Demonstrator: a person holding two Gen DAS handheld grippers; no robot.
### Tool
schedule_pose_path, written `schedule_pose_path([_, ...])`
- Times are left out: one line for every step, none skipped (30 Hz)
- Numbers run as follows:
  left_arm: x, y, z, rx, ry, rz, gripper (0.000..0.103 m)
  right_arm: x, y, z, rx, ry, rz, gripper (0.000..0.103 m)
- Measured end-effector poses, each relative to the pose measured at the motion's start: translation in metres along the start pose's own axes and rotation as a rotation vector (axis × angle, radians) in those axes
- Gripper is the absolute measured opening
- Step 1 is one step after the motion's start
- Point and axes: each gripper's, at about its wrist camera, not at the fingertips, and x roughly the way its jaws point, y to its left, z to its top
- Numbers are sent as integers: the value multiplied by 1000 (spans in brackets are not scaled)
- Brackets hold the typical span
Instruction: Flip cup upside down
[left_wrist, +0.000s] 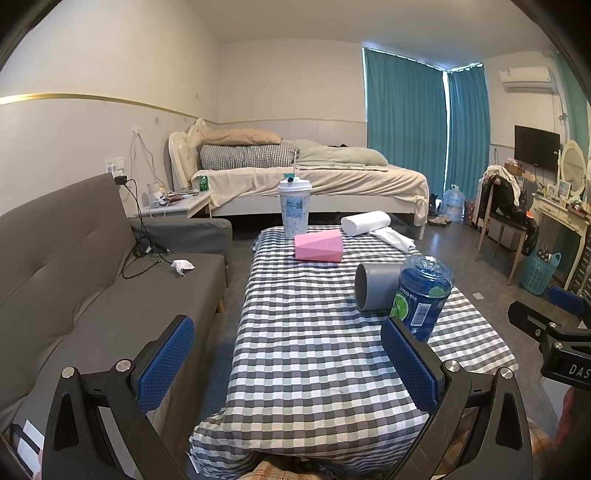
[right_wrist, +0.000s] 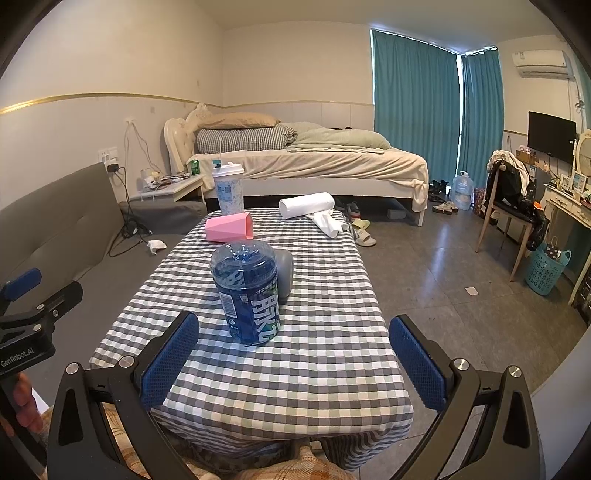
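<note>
Left wrist: smooth grey cylindrical cup (left_wrist: 376, 287) lies sideways on checked tablecloth (left_wrist: 314, 350).

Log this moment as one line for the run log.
left tool: open, empty | right tool: open, empty | gray cup: on its side, behind blue bottle | flip: not started

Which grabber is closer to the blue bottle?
Right, probably. The bottle stands almost straight ahead of the open right gripper. From the open left gripper it sits off to the right, by the right finger. Neither touches it.
</note>
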Motion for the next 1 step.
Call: schedule_pose_path([0,0,0,2,-1,-1,103,0,0,0,1,0,0,103])
